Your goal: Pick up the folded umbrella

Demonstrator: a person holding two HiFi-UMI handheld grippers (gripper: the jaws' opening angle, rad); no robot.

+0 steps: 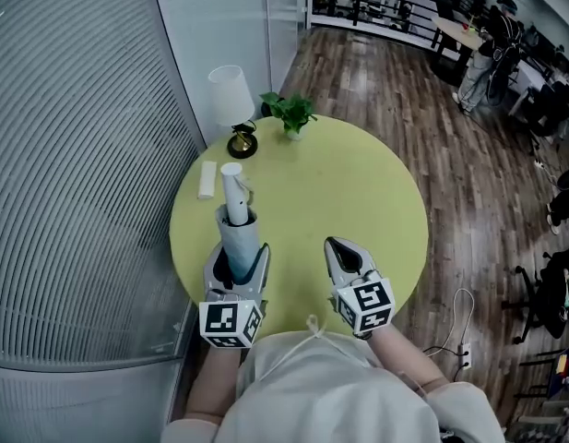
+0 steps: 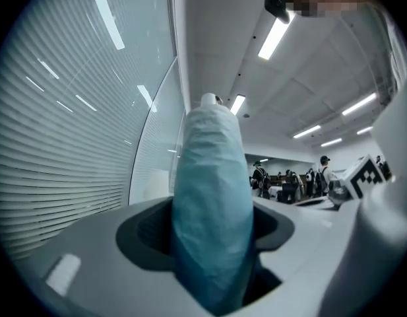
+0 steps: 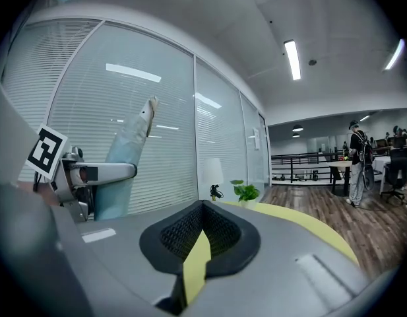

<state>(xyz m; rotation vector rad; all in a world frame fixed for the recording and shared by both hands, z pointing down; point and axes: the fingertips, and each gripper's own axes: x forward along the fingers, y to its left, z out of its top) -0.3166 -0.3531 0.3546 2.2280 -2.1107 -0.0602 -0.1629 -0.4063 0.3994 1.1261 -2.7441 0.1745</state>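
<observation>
The folded umbrella (image 1: 236, 233) is pale blue with a white handle end (image 1: 231, 185). It stands nearly upright, lifted above the round yellow-green table (image 1: 358, 183). My left gripper (image 1: 238, 264) is shut on its lower part, and the fabric fills the gap between the jaws in the left gripper view, where the umbrella (image 2: 213, 203) rises toward the ceiling. In the right gripper view the umbrella (image 3: 127, 147) leans at left, held by the left gripper (image 3: 91, 174). My right gripper (image 1: 339, 245) hovers over the table's near side, shut and holding nothing.
At the table's far edge stand a white-shaded lamp (image 1: 231, 95) and a small potted plant (image 1: 290, 111). A small white bar-shaped object (image 1: 207, 179) lies near the left rim. Ribbed glass walls (image 1: 72, 155) curve along the left. People and chairs are at the far right.
</observation>
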